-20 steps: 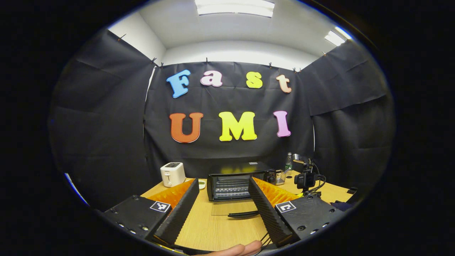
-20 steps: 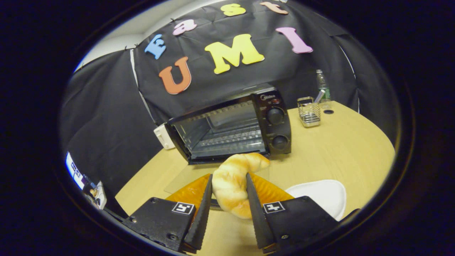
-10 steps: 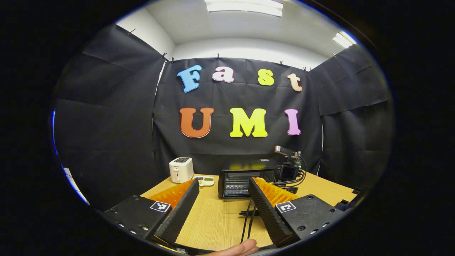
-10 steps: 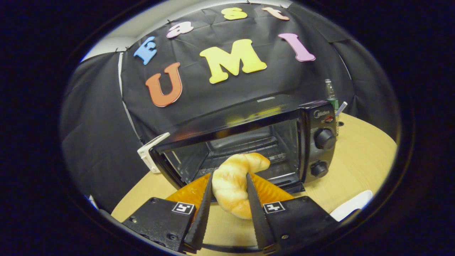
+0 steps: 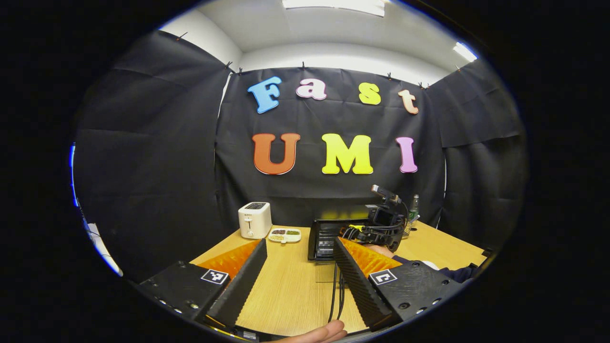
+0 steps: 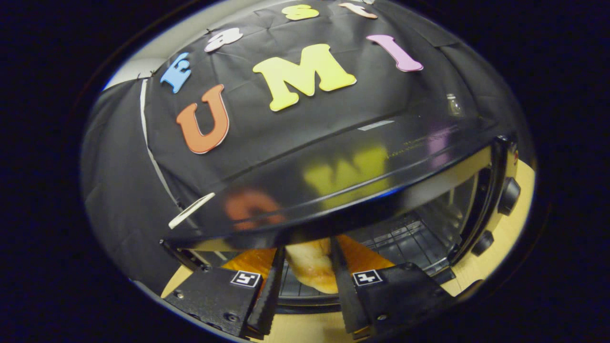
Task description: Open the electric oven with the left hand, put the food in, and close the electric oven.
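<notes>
The right gripper (image 6: 305, 267) is clamped on a croissant (image 6: 310, 264), with both fingers pressing its sides. The pastry and the fingertips reach in under the top front edge of the oven (image 6: 343, 176), so the croissant sits in the oven's mouth, above the wire rack (image 6: 405, 238). Whether it touches the rack cannot be told. The oven door (image 6: 305, 302) is down, lying flat below the gripper. The oven's two knobs (image 6: 509, 195) stand on its right side, and a bare strip of the wooden table (image 6: 517, 224) shows beyond them.

In the left gripper view, the left gripper (image 5: 298, 276) hangs over the near edge of the table (image 5: 286, 290) with its fingers wide apart and nothing between them. A fingertip of the person's hand (image 5: 319, 333) shows at the very bottom. Farther off, toward the back of the table, the oven (image 5: 329, 231) stands with its door (image 5: 325, 271) folded down onto the wood. The right gripper (image 5: 381, 228) shows there at the oven's mouth, with cables on it and a dark sleeve (image 5: 452, 272) trailing toward the table's right edge. Two dark cables (image 5: 336, 295) run across the wood between the left gripper's fingers. A white toaster (image 5: 254, 220) stands at the back left corner of the table, with a small tray of food (image 5: 284, 234) just beside it. A bottle (image 5: 413, 216) stands at the back, right of the oven.
</notes>
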